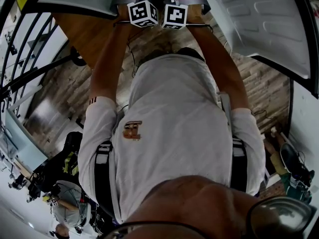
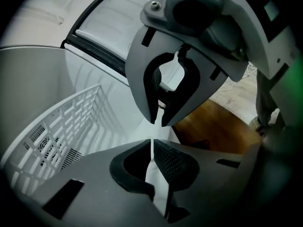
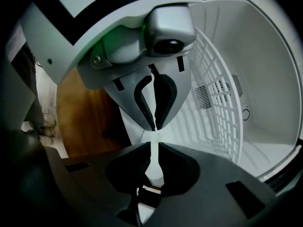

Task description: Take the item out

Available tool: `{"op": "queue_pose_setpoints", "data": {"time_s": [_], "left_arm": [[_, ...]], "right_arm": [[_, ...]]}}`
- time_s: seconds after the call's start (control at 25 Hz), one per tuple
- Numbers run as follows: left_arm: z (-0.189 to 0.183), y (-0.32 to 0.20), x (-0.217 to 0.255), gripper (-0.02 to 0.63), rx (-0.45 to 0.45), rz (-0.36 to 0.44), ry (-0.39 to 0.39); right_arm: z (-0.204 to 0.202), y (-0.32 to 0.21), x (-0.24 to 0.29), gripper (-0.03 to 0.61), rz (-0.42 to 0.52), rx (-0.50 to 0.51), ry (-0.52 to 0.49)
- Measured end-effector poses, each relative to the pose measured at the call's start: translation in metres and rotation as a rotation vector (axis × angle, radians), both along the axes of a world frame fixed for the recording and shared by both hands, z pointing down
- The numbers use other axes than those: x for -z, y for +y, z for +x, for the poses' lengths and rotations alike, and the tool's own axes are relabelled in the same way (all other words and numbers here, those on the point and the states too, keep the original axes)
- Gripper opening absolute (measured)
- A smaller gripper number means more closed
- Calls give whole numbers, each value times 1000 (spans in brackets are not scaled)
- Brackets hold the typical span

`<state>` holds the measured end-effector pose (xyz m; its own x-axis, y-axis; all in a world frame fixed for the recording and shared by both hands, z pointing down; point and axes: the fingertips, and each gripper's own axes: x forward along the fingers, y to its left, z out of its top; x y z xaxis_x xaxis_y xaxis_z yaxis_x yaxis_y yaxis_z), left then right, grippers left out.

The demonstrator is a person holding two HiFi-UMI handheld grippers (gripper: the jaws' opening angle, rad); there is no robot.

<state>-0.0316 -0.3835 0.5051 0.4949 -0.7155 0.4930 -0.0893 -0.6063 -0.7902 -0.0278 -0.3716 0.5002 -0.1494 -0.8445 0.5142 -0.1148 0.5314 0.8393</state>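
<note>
I am holding both grippers side by side in front of an open white compartment (image 3: pixel 265 56). My left hand-held gripper (image 2: pixel 151 148) is showing its jaws drawn together to a thin slit, with nothing between them. My right hand-held gripper (image 3: pixel 152 150) is doing the same, its jaws almost touching and gripping nothing. A white slatted basket (image 3: pixel 222 103) is sitting inside the compartment, beyond the jaw tips. Brown wooden floor (image 2: pixel 222 126) is showing beside it. I cannot make out the item in any view.
</note>
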Motion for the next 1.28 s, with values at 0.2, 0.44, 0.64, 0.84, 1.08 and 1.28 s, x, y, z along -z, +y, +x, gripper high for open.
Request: {"op": "queue_pose_setpoints", "data": {"time_s": [0.2, 0.44, 0.64, 0.84, 1.08, 1.28], "left_arm": [[-3, -12, -8, 21, -7, -13, -47], [-4, -21, -18, 75, -40, -21, -98], [-2, -25, -25, 84, -69, -20, -144], [1, -23, -32, 98, -111, -23, -196], [3, -23, -36, 107, -130, -24, -217], [6, -22, -37, 107, -151, -10, -236]], "right_arm": [[0, -9, -10, 37, -22, -17, 48], [0, -18, -22, 46, -50, -29, 85], [2, -21, -31, 118, -72, -42, 96], [4, -24, -35, 118, -78, -42, 118], [9, -28, -43, 118, -95, -46, 148], [11, -30, -48, 117, -96, -44, 166]]}}
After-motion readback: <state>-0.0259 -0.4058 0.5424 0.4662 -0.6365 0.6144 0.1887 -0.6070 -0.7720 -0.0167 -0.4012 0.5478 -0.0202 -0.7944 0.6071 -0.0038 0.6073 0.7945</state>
